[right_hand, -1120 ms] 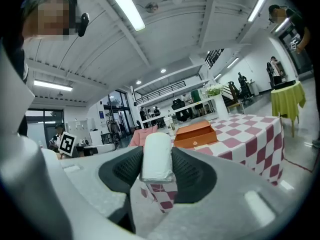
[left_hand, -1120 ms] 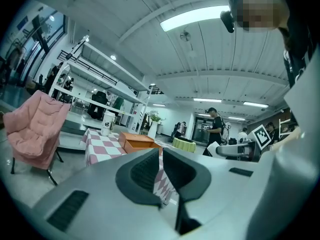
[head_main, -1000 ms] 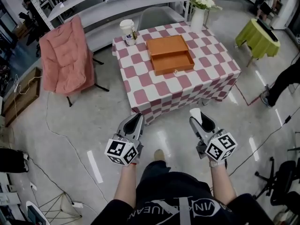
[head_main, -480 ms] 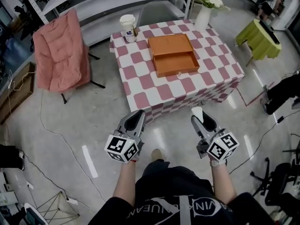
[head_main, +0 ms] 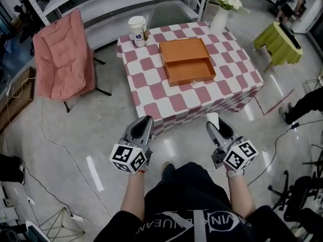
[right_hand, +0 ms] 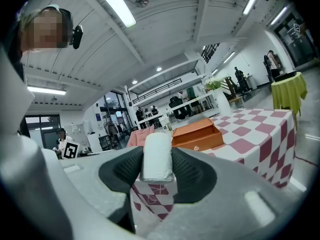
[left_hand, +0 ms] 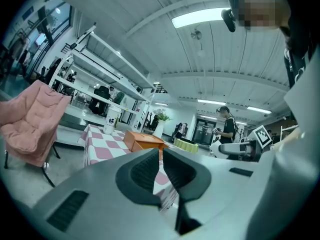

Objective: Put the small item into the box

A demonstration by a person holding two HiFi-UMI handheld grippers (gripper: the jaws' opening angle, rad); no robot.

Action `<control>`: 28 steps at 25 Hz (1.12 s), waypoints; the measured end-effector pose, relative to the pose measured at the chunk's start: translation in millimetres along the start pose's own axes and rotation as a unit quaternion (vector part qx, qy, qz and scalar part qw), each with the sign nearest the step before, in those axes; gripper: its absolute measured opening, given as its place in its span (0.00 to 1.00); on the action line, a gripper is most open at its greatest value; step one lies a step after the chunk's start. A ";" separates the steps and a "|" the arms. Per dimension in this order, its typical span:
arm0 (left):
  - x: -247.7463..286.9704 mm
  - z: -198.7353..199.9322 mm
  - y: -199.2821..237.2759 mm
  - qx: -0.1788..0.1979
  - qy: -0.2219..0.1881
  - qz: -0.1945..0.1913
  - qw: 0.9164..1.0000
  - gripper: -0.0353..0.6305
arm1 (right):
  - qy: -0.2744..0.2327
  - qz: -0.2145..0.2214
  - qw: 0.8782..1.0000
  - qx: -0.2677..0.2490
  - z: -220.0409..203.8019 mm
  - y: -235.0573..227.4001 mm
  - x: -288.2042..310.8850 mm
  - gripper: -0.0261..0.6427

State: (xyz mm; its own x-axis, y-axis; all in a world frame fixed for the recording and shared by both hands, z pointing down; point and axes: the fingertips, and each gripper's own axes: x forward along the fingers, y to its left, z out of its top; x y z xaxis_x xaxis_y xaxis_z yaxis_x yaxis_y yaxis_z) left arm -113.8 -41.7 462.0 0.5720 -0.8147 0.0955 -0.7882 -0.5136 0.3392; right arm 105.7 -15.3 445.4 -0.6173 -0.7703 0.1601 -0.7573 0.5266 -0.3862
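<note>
An open orange box (head_main: 185,59) lies on a table with a pink-and-white checked cloth (head_main: 151,79), ahead of me. In the right gripper view the box (right_hand: 196,134) shows beyond the jaws. My right gripper (head_main: 214,123) is shut on a small white cylindrical item (right_hand: 157,155), held over the floor short of the table's front edge. At the same distance from the table, my left gripper (head_main: 145,127) is shut with nothing between its jaws. The box (left_hand: 142,140) also appears in the left gripper view.
A white paper cup (head_main: 137,30) stands at the table's far left corner, a white vase of flowers (head_main: 221,15) at the far right. A pink folding chair (head_main: 63,57) stands left of the table, a green-covered stool (head_main: 278,40) to the right. Cables run across the floor.
The table and box have shifted slightly closer and lower in view as I step forward. Both grippers keep their hold and pose.
</note>
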 end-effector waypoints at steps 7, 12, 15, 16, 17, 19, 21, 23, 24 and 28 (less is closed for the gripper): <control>3.6 -8.2 0.0 -0.008 0.006 -0.002 1.000 0.09 | 0.009 -0.001 1.000 0.001 -2.5 -5.9 4.4 0.31; 5.7 -7.9 7.5 -0.009 0.010 0.006 1.000 0.09 | 0.012 0.005 1.000 0.005 -4.8 -7.7 10.7 0.31; 14.1 -1.4 11.6 -0.002 0.009 0.006 1.000 0.09 | 0.004 0.008 1.000 0.011 0.5 -15.4 19.3 0.31; 18.2 0.5 13.4 0.000 0.009 0.007 1.000 0.09 | 0.002 0.009 1.000 0.013 2.7 -19.4 22.9 0.31; 22.9 2.7 15.7 0.002 0.008 0.008 1.000 0.09 | 0.000 0.012 1.000 0.014 5.1 -23.5 27.2 0.31; 33.7 8.3 21.1 0.006 0.006 0.011 1.000 0.09 | -0.002 0.018 1.000 0.016 10.0 -31.5 38.3 0.31; 46.6 14.4 24.6 0.011 0.007 0.009 1.000 0.09 | -0.004 0.023 1.000 0.018 15.8 -39.5 50.9 0.31; 61.9 19.4 25.8 0.014 0.008 0.002 1.000 0.09 | -0.007 0.026 0.999 0.019 23.8 -48.1 63.2 0.31; 70.4 21.6 26.7 0.015 0.008 -0.001 1.000 0.09 | -0.009 0.027 0.999 0.020 28.4 -52.4 69.5 0.31; 103.3 30.6 30.0 0.019 0.010 -0.012 1.000 0.09 | -0.008 0.035 0.999 0.023 41.3 -68.4 93.0 0.31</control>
State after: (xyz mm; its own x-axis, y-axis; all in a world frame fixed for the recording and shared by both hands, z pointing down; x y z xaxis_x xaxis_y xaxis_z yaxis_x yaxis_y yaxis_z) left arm -85.3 -149.5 453.5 0.5953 -0.7965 0.1060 -0.7815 -0.5432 0.3068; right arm 108.9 -137.8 449.2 -0.6647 -0.7379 0.1168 -0.7014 0.5626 -0.4377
